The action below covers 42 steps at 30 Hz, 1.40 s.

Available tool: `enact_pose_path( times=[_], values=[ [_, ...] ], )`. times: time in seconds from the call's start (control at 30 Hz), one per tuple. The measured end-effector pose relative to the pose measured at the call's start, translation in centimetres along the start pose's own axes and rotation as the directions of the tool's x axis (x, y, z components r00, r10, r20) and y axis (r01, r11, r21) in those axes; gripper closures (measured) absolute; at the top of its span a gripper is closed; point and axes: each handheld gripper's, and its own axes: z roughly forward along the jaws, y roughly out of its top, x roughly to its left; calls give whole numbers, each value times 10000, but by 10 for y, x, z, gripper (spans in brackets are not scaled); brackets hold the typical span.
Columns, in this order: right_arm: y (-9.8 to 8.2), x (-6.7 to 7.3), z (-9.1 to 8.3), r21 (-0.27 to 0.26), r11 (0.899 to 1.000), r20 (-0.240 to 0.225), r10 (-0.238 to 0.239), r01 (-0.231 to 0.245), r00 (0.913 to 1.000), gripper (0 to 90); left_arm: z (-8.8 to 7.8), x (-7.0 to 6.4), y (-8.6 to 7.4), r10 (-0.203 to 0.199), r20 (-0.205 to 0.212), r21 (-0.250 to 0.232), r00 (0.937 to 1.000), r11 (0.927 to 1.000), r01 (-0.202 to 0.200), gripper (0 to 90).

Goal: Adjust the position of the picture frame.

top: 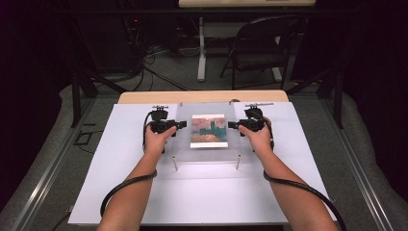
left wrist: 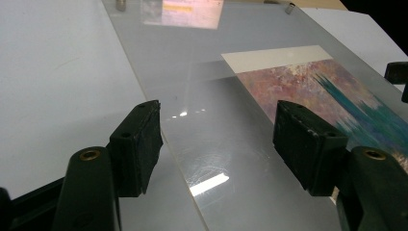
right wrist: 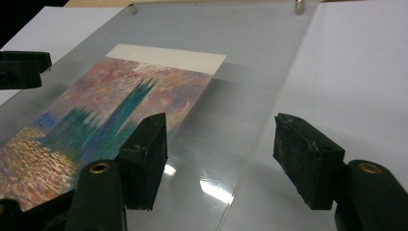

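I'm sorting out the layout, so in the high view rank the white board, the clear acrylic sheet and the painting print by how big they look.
1. white board, largest.
2. clear acrylic sheet, lying on it.
3. painting print, smallest, within the sheet's outline.

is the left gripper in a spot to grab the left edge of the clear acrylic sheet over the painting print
Probably yes. The left gripper has its jaws open astride the left edge of the clear acrylic sheet, with nothing between them and it. The colourful painting print lies further in, out of the way.
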Motion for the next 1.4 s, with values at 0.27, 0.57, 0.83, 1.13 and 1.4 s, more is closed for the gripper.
enact_pose_path(
  times=[0.27, 0.57, 0.83, 1.13, 1.4],
  values=[
    [2, 1, 10, 313, 9995, -24, 80, -79, 10000, 356, 5, 3, 2, -65, -2, 146, 10000, 9999, 65, 342],
    [7, -3, 18, 437, 9978, -44, 504, -501, 9987, 350, 11, 9, 3, -413, 134, 368, 9991, 9985, 408, 338],
    [5, -8, 18, 442, 9945, -345, 966, -951, 9947, 344, 13, 12, 1, -839, 401, 348, 9957, 9960, 825, 310],
    [3, -9, 19, 720, 9893, -698, 1321, -1271, 9888, 329, 15, 11, -4, -1194, 809, 359, 9895, 9925, 1169, 294],
    [3, -8, 19, 673, 9896, -677, 1316, -1271, 9890, 325, 15, 13, -4, -1212, 901, 365, 9885, 9923, 1183, 300]
  ],
)
